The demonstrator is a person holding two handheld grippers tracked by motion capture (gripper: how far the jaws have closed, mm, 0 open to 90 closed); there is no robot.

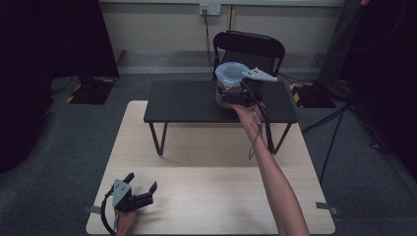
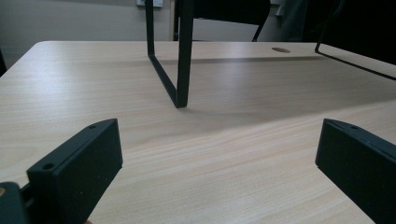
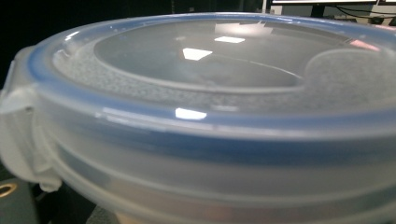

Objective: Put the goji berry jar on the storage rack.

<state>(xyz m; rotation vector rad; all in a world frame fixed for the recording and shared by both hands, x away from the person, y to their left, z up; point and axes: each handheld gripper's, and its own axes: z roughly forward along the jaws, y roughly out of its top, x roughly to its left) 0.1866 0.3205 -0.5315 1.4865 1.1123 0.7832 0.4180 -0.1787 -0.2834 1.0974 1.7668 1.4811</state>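
Right gripper [image 1: 235, 93] sits against the lidded container [image 1: 231, 78] on the black riser [image 1: 187, 101]; I cannot tell its jaws' state. Left gripper [image 1: 142, 189], spread, rests near the riser. Placement looks nearly done, I judge; release remains

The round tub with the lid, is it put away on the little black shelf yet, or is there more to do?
Nearly. The lidded plastic tub is at the black riser shelf, lid on, with the right tongs against its side. Whether they grip it can't be told. Left to do: let go and pull back. The left tongs sit open on the wooden table.
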